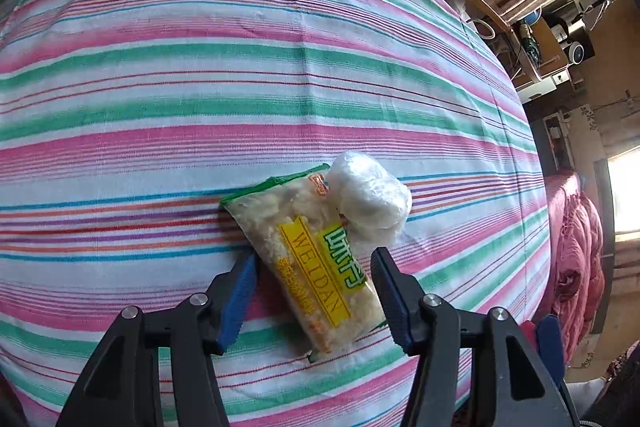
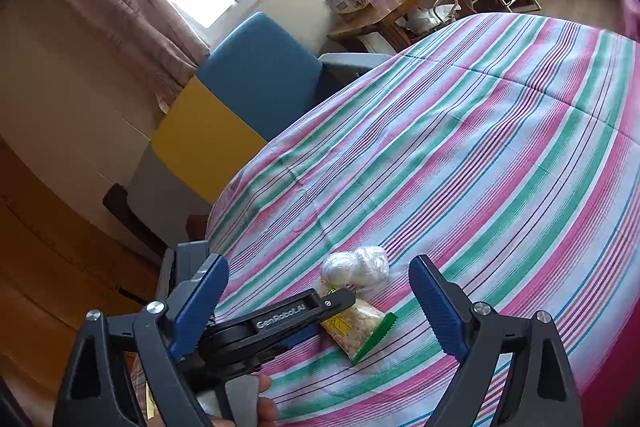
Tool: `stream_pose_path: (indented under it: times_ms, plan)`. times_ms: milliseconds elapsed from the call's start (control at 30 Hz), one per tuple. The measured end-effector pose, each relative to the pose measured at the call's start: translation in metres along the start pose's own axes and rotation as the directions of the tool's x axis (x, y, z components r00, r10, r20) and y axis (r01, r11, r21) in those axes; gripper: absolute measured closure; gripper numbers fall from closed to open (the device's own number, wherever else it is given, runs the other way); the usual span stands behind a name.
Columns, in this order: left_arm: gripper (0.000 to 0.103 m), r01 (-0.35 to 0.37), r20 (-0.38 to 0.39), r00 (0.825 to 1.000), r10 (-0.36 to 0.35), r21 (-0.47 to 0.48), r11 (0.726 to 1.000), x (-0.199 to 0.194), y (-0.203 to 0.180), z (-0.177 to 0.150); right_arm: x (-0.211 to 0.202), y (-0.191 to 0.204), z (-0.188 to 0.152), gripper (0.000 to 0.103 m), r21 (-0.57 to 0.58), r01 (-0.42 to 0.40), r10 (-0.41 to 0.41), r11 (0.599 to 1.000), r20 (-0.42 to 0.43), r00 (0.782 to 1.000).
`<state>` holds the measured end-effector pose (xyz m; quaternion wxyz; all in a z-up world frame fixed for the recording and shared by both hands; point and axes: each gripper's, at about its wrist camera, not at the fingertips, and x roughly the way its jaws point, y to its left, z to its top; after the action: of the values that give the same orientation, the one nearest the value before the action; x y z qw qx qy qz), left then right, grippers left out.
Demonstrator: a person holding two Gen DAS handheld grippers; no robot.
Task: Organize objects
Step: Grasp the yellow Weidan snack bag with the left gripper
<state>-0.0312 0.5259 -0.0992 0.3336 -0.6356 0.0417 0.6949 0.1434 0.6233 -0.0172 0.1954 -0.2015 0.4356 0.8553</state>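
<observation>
A clear snack packet (image 1: 316,263) with green edges and a yellow label lies on the striped tablecloth (image 1: 200,87). A white plastic-wrapped bundle (image 1: 370,201) rests against its far end. My left gripper (image 1: 314,291) is open, its blue pads on either side of the packet's near half, low over the cloth. In the right wrist view the packet (image 2: 360,327) and the bundle (image 2: 356,267) lie ahead, with the left gripper's black body (image 2: 280,323) over the packet. My right gripper (image 2: 320,303) is open and empty, held above them.
A blue and yellow chair (image 2: 240,87) stands at the table's far side. A wooden side table (image 2: 396,7) with boxes and bottles is behind. A red quilt (image 1: 576,247) lies past the table's right edge.
</observation>
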Motion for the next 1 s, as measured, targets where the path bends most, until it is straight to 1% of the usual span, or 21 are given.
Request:
stream_pose_path:
  times_ms: [100, 167, 200, 267, 367, 400, 467, 567, 700, 833, 933, 1000]
  plan:
    - [0.042, -0.074, 0.017, 0.997, 0.072, 0.085, 0.994, 0.005, -0.015, 0.003, 0.001, -0.002, 0.000, 0.010, 0.019, -0.006, 0.006, 1.000, -0.005, 1.000]
    - [0.042, -0.111, 0.027, 0.994, 0.108, 0.141, 0.984, 0.009, -0.021, 0.001, 0.001, -0.002, 0.000, 0.010, 0.017, -0.008, 0.008, 1.000, -0.006, 1.000]
    - [0.042, -0.118, 0.035, 0.993, 0.114, 0.160, 0.980, 0.010, -0.023, 0.000, 0.001, -0.001, 0.000, 0.010, 0.015, -0.006, 0.006, 1.000, -0.005, 1.000]
    - [0.043, -0.118, 0.054, 0.992, 0.110, 0.204, 0.972, 0.009, -0.023, -0.005, 0.000, -0.001, 0.000, 0.010, 0.012, -0.003, 0.003, 1.000, -0.004, 1.000]
    - [0.061, -0.117, 0.078, 0.992, 0.100, 0.240, 0.964, 0.003, -0.013, -0.011, 0.000, -0.001, 0.000, 0.010, 0.008, 0.006, -0.006, 1.000, -0.003, 1.000]
    - [0.062, -0.106, 0.077, 0.993, 0.089, 0.246, 0.964, 0.000, -0.007, -0.013, 0.000, 0.000, 0.000, 0.010, 0.005, 0.010, -0.010, 1.000, -0.004, 1.000]
    - [0.064, -0.093, 0.081, 0.994, 0.075, 0.248, 0.964, -0.009, 0.010, -0.021, 0.002, 0.002, -0.001, 0.010, -0.007, 0.022, -0.022, 1.000, -0.005, 1.000]
    - [0.064, -0.107, 0.108, 0.991, 0.080, 0.272, 0.956, -0.025, 0.034, -0.041, 0.004, 0.004, -0.002, 0.010, -0.027, 0.045, -0.045, 0.999, -0.012, 0.999]
    - [0.064, -0.137, 0.167, 0.982, 0.091, 0.287, 0.948, -0.050, 0.071, -0.076, 0.010, 0.006, -0.003, 0.010, -0.047, 0.069, -0.071, 0.997, -0.045, 0.996]
    - [0.063, -0.153, 0.230, 0.970, 0.080, 0.320, 0.935, -0.071, 0.099, -0.109, 0.016, 0.009, -0.005, 0.011, -0.070, 0.111, -0.116, 0.991, -0.070, 0.991]
    - [0.063, -0.130, 0.250, 0.967, 0.049, 0.319, 0.939, -0.077, 0.108, -0.119, 0.025, 0.008, -0.008, 0.015, -0.073, 0.139, -0.147, 0.988, -0.119, 0.982]
    - [0.063, -0.104, 0.260, 0.965, 0.022, 0.308, 0.946, -0.077, 0.113, -0.119, 0.034, 0.009, -0.010, 0.019, -0.089, 0.168, -0.181, 0.982, -0.160, 0.970]
